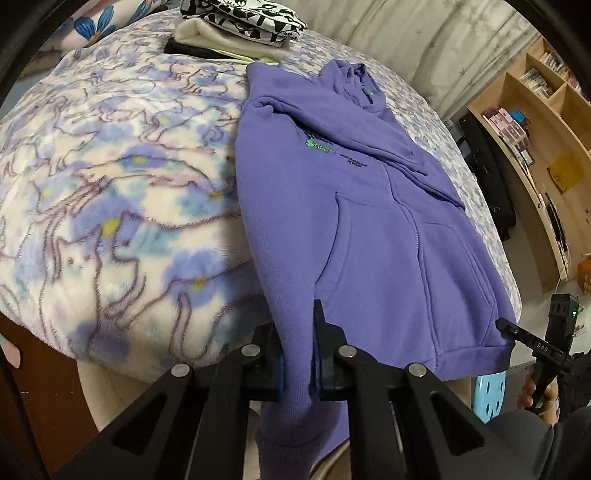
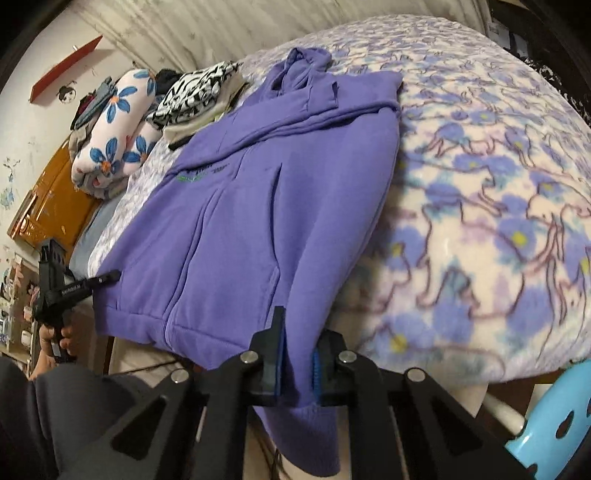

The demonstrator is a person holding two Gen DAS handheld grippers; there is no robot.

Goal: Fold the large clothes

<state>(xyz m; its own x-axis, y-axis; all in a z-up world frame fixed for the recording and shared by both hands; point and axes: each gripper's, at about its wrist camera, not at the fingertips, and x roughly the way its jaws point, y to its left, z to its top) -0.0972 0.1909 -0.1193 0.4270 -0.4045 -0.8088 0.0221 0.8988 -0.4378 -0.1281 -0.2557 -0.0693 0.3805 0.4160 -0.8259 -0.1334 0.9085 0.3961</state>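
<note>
A purple hoodie lies front up on the bed, sleeves folded in, its hood toward the far end. Its hem hangs over the near edge of the bed. My left gripper is shut on the hem's left corner, with purple fabric pinched between the blue pads. My right gripper is shut on the hem's right corner of the hoodie. Each gripper shows in the other's view: the right gripper at the hem's far right, the left gripper at its far left, each held by a hand.
A fleece blanket with blue flowers covers the bed. Folded clothes are stacked near the hood, beside a rolled floral cloth. A wooden shelf stands right of the bed. A light blue stool stands by the near edge.
</note>
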